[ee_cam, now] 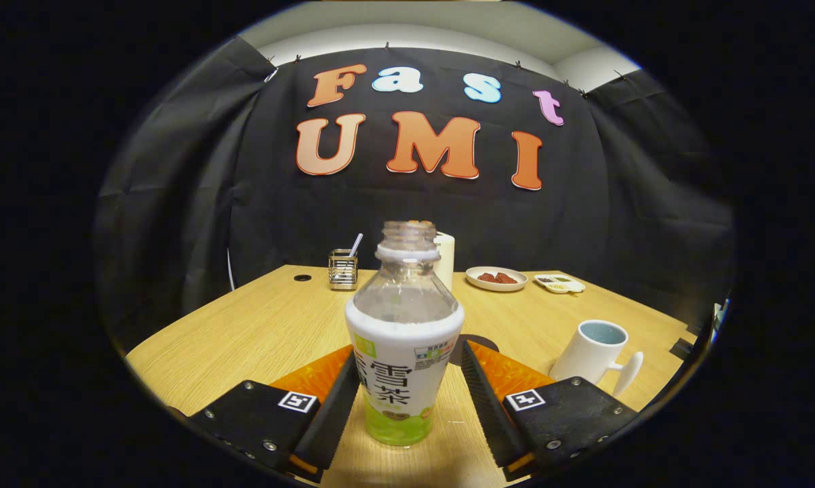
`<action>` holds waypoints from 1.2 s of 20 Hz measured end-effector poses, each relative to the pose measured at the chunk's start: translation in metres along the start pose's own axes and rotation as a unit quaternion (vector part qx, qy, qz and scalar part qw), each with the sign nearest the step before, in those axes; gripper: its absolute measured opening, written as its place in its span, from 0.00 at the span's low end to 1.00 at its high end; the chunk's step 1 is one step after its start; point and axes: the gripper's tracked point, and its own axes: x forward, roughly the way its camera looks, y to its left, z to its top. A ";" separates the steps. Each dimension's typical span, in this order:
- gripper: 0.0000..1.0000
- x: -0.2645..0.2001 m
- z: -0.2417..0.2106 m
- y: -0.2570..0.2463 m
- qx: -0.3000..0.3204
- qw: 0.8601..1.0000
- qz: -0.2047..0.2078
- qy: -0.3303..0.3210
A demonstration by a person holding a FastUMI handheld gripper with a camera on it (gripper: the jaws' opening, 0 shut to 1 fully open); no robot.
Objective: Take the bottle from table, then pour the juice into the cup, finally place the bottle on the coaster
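An uncapped clear bottle (403,352) with a white and green label stands upright on the wooden table (258,332), between my fingertips. My gripper (407,354) is shut on the bottle: both fingertips meet its widest part, one on each side. A little green liquid shows at the bottle's base. A white cup (594,352) with a handle stands beyond my right finger, to the right of the bottle. A dark round coaster (481,341) peeks out just behind the bottle, by the right fingertip.
At the back of the table stand a metal mesh holder (343,269) with a utensil, a white cylinder (445,259) behind the bottle, a plate of red food (496,278) and a small divided dish (560,284). The table's right edge runs close behind the cup.
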 end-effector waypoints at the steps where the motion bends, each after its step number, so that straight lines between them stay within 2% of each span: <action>1: 0.84 0.002 -0.003 0.004 0.011 1.000 0.008 0.001; 4: 0.67 0.006 -0.003 0.001 0.033 0.999 0.011 -0.005; 8: 0.60 0.007 0.005 -0.005 0.060 0.998 0.013 -0.013; 11: 0.59 0.007 0.037 -0.006 0.138 0.989 0.033 -0.038; 17: 0.59 0.019 0.074 -0.023 0.266 0.961 0.055 -0.057; 24: 0.58 0.028 0.086 -0.054 0.425 0.900 0.077 -0.068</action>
